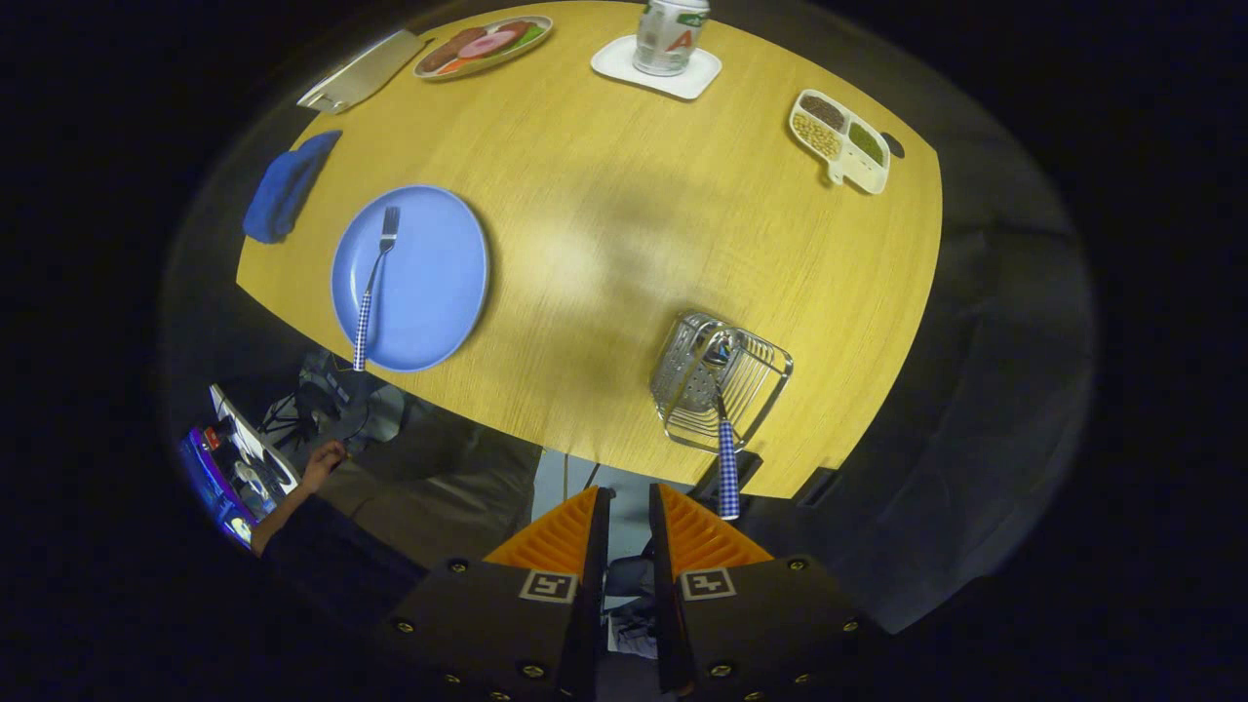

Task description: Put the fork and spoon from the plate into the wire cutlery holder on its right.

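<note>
The fork (374, 283) lies on the blue plate (439, 292), tines pointing away from the gripper (629, 531), its checked handle running back over the plate's near rim. Its long axis is roughly in line with the fingers, but it sits well off to their left and beyond them, so the next move likely calls for a shift left across the worktop (604, 224).

The spoon (725, 429) already stands in the wire holder (720, 380), just ahead of the fingers and slightly right, handle leaning out toward them. The gripper is empty, its fingers close together with a narrow gap.

Farther off are a blue cloth (289, 185), a food plate (483, 45), a can (669, 35) on a coaster, and a divided dish (842, 138) of grains.
</note>
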A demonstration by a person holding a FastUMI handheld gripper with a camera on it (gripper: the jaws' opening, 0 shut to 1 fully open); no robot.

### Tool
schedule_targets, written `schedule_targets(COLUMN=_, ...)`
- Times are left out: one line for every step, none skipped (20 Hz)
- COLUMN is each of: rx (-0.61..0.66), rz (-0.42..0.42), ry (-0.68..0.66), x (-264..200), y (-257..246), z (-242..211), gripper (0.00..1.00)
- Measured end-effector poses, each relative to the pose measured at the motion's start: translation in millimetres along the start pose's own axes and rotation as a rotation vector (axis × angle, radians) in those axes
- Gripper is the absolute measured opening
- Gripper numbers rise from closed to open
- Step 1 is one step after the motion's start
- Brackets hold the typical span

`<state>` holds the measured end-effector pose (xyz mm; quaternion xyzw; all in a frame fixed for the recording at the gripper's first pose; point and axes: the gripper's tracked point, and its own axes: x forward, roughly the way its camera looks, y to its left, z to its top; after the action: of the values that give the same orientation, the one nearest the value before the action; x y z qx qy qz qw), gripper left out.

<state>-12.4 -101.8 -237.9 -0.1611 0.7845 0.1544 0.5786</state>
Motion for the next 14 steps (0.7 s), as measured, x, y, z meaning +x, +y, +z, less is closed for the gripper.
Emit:
schedule_targets(rx=-0.010, rz=0.005, ry=-0.002, x=1.1, y=9.1, z=1.0, gripper=0.24)
schedule_targets(rx=-0.015, rz=0.009, ry=-0.005, x=3.3, y=17.9, z=0.9, gripper=0.24)
schedule_targets(rx=-0.024, rz=0.015, ry=-0.009, x=5.2, y=27.6, z=2.5, gripper=0.24)
schedule_targets(rx=-0.030, rz=0.021, ry=-0.011, x=9.4, y=38.0, z=4.2, gripper=0.24)
schedule_targets(rx=-0.036, rz=0.026, ry=-0.016, x=10.8, y=46.0, z=6.3, gripper=0.24)
schedule_targets(rx=-0.033, rz=0.047, ry=-0.027, x=13.1, y=61.2, z=9.0, gripper=0.24)
schedule_targets(rx=-0.029, rz=0.067, ry=-0.038, x=14.3, y=74.6, z=11.7, gripper=0.24)
schedule_targets(rx=-0.032, rz=0.082, ry=-0.046, x=14.5, y=85.4, z=13.8, gripper=0.24)
schedule_targets(rx=-0.034, rz=0.089, ry=-0.048, x=15.0, y=92.7, z=15.4, gripper=0.24)
schedule_targets(rx=-0.036, rz=0.093, ry=-0.048, x=17.1, y=101.0, z=16.3, gripper=0.24)
schedule_targets(rx=-0.039, rz=0.097, ry=-0.049, x=18.3, y=107.8, z=18.3, gripper=0.24)
schedule_targets(rx=-0.039, rz=0.099, ry=-0.050, x=21.5, y=115.1, z=20.8, gripper=0.24)
schedule_targets(rx=-0.039, rz=0.104, ry=-0.052, x=23.0, y=122.0, z=23.5, gripper=0.24)
schedule_targets(rx=-0.035, rz=0.112, ry=-0.058, x=25.6, y=130.5, z=26.7, gripper=0.24)
